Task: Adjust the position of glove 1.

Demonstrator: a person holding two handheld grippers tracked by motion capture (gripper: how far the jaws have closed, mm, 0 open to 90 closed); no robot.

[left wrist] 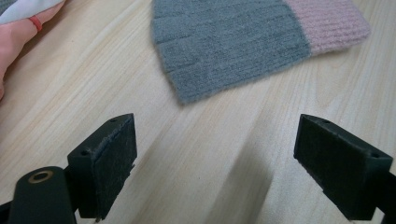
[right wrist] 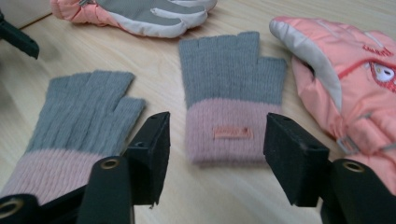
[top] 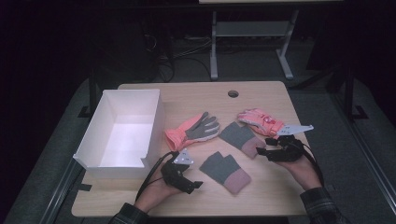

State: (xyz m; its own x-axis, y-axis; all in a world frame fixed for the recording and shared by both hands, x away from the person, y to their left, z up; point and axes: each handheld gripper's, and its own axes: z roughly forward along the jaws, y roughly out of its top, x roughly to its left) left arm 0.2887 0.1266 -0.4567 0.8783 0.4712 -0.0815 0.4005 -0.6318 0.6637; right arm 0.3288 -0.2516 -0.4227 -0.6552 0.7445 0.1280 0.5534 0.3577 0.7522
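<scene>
Left gripper [top: 198,185] gapes beside a knit glove [top: 225,171]; right gripper [top: 261,152] open, empty.

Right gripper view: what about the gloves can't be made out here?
- Label on the middle knit glove: too small to read.
- Pink padded glove: cut off by the right edge.
- Cuff of the left knit glove: hidden behind the right gripper.
</scene>
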